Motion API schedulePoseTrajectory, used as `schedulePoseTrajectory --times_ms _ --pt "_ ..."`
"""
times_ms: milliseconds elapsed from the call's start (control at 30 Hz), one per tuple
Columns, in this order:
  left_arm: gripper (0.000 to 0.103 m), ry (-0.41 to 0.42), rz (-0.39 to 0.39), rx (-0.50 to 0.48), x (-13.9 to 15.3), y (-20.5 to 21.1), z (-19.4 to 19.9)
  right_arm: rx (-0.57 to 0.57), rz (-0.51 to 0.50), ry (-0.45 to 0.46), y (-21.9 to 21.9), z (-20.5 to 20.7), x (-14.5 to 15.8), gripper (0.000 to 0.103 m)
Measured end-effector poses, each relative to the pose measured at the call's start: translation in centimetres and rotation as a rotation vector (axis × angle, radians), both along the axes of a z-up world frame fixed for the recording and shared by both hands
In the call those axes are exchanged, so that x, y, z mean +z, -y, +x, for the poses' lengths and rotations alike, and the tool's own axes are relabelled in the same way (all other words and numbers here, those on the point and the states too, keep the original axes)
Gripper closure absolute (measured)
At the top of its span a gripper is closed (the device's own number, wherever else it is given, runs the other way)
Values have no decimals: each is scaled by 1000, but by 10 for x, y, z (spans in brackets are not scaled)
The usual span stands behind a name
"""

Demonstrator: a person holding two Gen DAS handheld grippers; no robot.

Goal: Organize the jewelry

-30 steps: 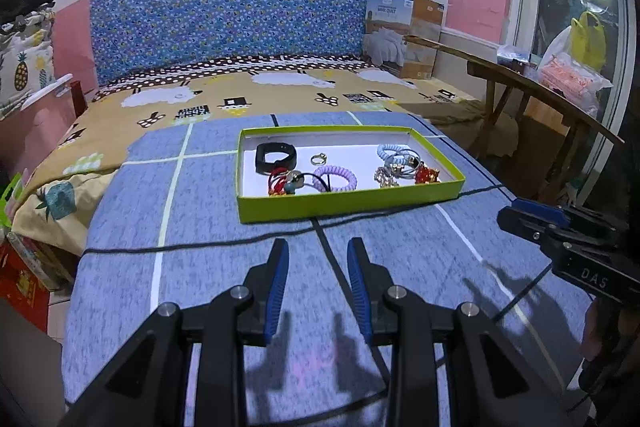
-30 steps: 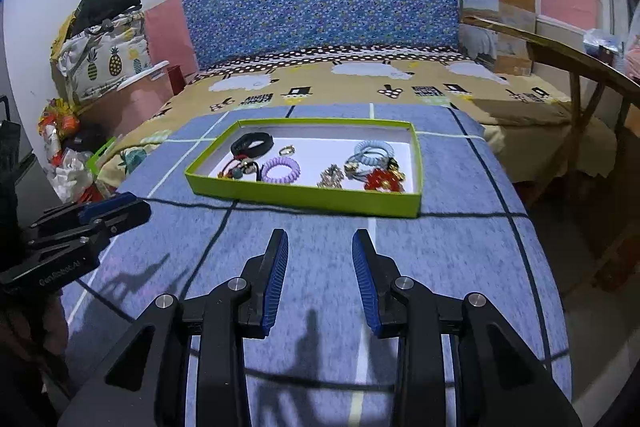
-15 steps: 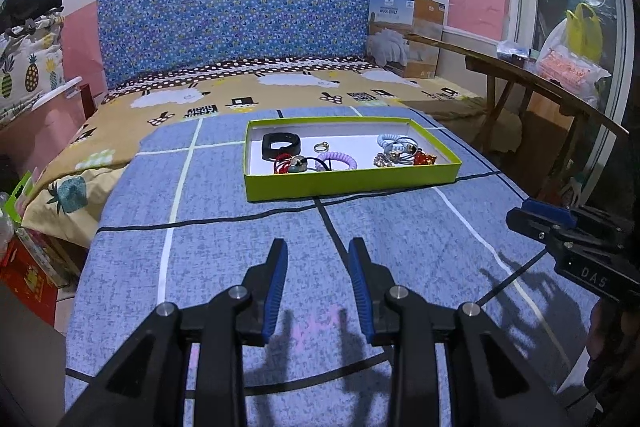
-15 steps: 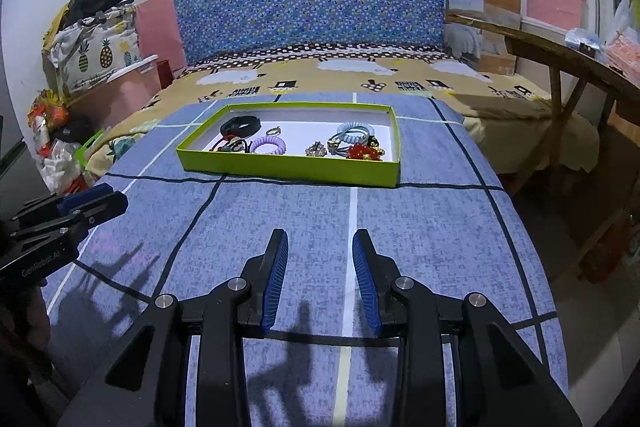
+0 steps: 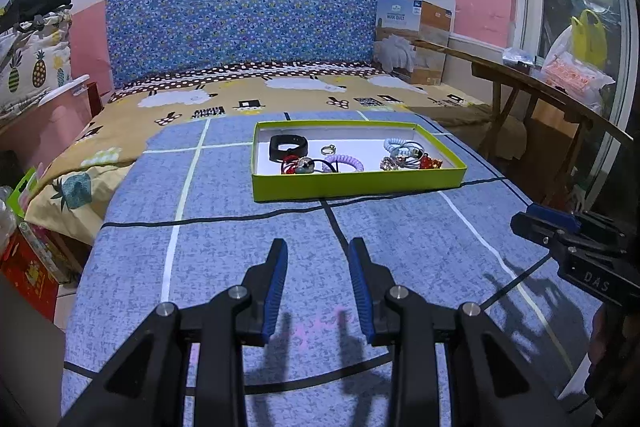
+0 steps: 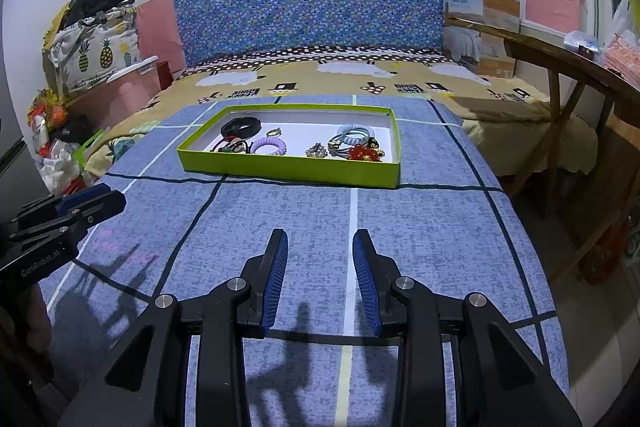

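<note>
Plainly, both tools hang with nothing between their blue pads: the left gripper [image 5: 318, 283] has its jaws parted at a moderate gap over the blue checked bedspread [image 5: 224, 239], and the right gripper [image 6: 320, 279] shows the same gap, with only cloth and their own shadows below. Ahead of both, well apart from the fingertips, sits the shallow green tray [image 6: 288, 169] with all the visible jewelry inside it: a black band [image 5: 288, 145] at the far left, a small ring [image 5: 328, 149], a lilac coil hair tie [image 5: 344, 163], a red and dark tangle [image 5: 295, 167] by the near wall, and at the right a pale blue coil tie [image 6: 353, 131], a small gold piece [image 6: 316, 150] and a red beaded piece [image 6: 364, 151]. Nothing lies loose on the bedspread that I can see. By my judgement this fits either a pause ahead of sorting the pieces within the tray or a stand-off once they have been gathered there; the frames do not settle which. Any reach into the tray would have to clear its near wall and come down steeply on small, tangled pieces. Open cloth lies broad between grippers and tray; the bedspread drops off at both sides, and a wooden table [image 6: 560, 67] crowds the right.
</note>
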State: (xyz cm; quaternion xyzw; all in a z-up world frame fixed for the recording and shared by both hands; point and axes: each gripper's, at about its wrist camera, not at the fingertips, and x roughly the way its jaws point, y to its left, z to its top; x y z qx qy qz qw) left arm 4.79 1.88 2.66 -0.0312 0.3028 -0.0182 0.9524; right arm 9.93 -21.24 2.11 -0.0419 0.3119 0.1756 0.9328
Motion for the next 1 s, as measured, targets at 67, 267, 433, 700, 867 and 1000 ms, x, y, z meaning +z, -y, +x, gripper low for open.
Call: schedulePoseTrajectory --times_ms 67,267,433,700,867,1000 --pt "70 0 1 -2 0 0 0 2 0 0 0 1 0 68" --pt "70 5 5 -3 0 1 0 1 1 1 0 2 0 68" --pt "70 6 8 -4 0 2 0 2 1 1 0 3 0 68" --pt "70 10 15 -3 0 2 -1 3 0 4 -1 3 0 68" --pt "70 12 17 -1 0 2 -1 2 2 1 -1 2 -1 68" --pt "70 11 17 -1 0 2 0 4 1 1 -2 1 -1 68"
